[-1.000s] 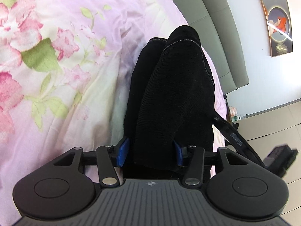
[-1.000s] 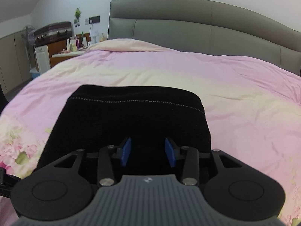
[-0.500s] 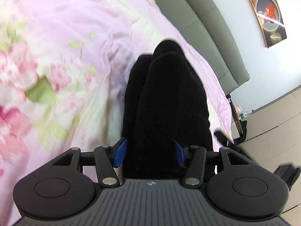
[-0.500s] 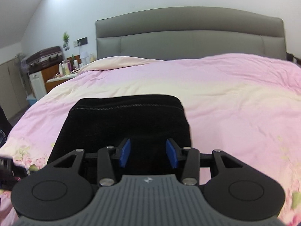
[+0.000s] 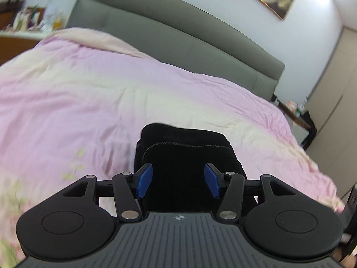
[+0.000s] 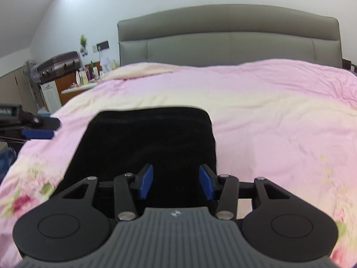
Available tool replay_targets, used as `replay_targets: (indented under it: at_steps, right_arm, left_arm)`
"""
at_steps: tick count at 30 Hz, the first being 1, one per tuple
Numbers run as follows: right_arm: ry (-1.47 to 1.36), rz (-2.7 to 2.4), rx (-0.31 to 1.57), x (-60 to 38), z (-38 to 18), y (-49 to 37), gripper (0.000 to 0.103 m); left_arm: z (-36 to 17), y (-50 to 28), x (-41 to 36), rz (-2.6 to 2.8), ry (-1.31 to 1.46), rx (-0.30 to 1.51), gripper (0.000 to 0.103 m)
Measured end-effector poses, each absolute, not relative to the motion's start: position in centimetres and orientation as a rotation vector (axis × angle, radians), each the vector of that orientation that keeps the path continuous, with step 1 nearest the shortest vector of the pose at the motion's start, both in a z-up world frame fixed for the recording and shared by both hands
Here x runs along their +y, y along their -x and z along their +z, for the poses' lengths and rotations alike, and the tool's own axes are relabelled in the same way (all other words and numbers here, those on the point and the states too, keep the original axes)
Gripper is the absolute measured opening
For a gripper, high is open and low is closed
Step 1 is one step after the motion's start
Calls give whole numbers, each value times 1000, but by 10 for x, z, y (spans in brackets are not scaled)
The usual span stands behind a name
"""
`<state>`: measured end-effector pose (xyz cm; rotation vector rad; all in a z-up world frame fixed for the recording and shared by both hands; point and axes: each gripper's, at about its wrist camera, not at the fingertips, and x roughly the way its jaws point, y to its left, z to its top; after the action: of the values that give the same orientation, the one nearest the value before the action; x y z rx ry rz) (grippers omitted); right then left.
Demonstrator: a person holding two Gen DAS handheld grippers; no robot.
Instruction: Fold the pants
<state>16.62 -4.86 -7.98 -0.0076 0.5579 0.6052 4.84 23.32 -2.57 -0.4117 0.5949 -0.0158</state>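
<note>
Left wrist view: the pants (image 5: 187,156), black, lie folded into a compact rectangle on the pink floral duvet (image 5: 100,93), toward the near end of the bed, with a stitched hem running across the far edge. The layers sit square and flat. I judge the folding to be at or near its last stage, as no loose leg trails out on either side.

Left gripper (image 5: 177,172): jaws apart, blue pads flanking the bundle as seen from above. Dark cloth fills the gap in this view, but the right wrist view shows this gripper off to the side of the pants, over bare duvet, with nothing between its fingers. Finding: it holds nothing and stands clear of the garment, presumably so the fold settles undisturbed.

Right gripper (image 6: 175,172): jaws apart, poised over the near edge of the bundle and angled downward toward it. The cloth beneath shows no bunching or pinch between the pads, so I judge no grip. Contact of the pads with the top layer cannot be confirmed, black on black.

Surroundings: the grey headboard (image 6: 223,38) stands at the far end, well apart from the pants, and a cluttered side table sits beyond the bed's left side. The open stretch of duvet ahead of the bundle leaves room for pressing or a further fold, if needed.
</note>
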Motion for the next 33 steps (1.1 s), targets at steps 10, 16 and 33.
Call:
replay_targets:
  at_steps: [10,16,33]
  right_arm:
    - [62,630,563,27,-78,-249,39]
    - [128,592,673,47,-116,-291,43]
    - [84,676,649,19,-109,-277,65]
  left_arm:
    - [-50,-112,206,79,155,686,59]
    - [-92,-129,220,101,240,793,58]
    - [-82,-115,231,126,341,826,82]
